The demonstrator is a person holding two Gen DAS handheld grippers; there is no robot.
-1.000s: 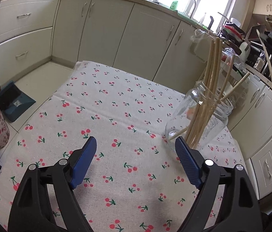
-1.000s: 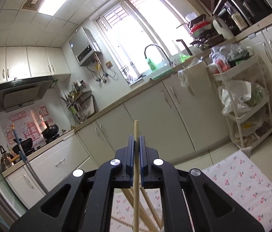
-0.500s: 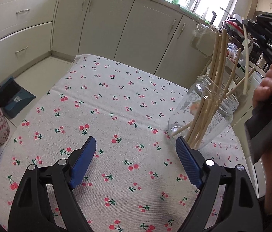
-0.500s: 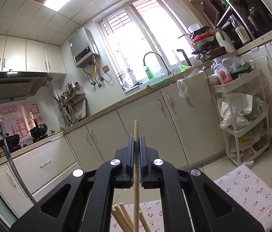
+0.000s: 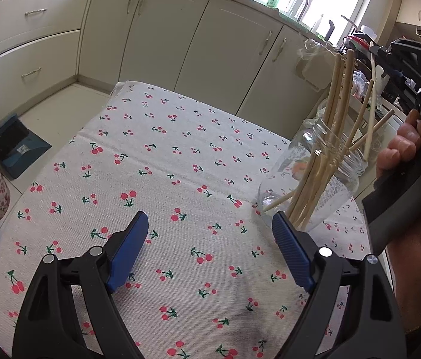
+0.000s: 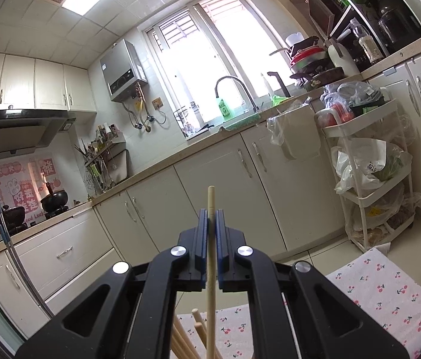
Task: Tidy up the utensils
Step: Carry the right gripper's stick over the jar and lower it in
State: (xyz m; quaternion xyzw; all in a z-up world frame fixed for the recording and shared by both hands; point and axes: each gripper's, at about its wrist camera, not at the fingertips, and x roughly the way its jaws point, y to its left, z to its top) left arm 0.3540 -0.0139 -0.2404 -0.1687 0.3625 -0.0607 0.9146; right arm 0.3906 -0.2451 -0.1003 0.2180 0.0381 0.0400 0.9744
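Right wrist shows my right claw (image 6: 210,218) pinching one chopstick (image 6: 210,257); only left wrist shows my spread left claw (image 5: 210,230) and the jar (image 5: 315,179) at 2 o'clock.

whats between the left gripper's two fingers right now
Only bare cherry-print cloth shows between the open left gripper fingers in the left wrist view; the glass jar of chopsticks stands just beyond its right finger.

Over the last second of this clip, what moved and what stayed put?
The right gripper, shut on a single chopstick, came in from the right and down, bringing the stick's lower end to the mouth of the glass jar, above the chopsticks already standing in it. No grip changed. The left gripper stayed open and empty over the cherry tablecloth; the jar did not visibly shift.
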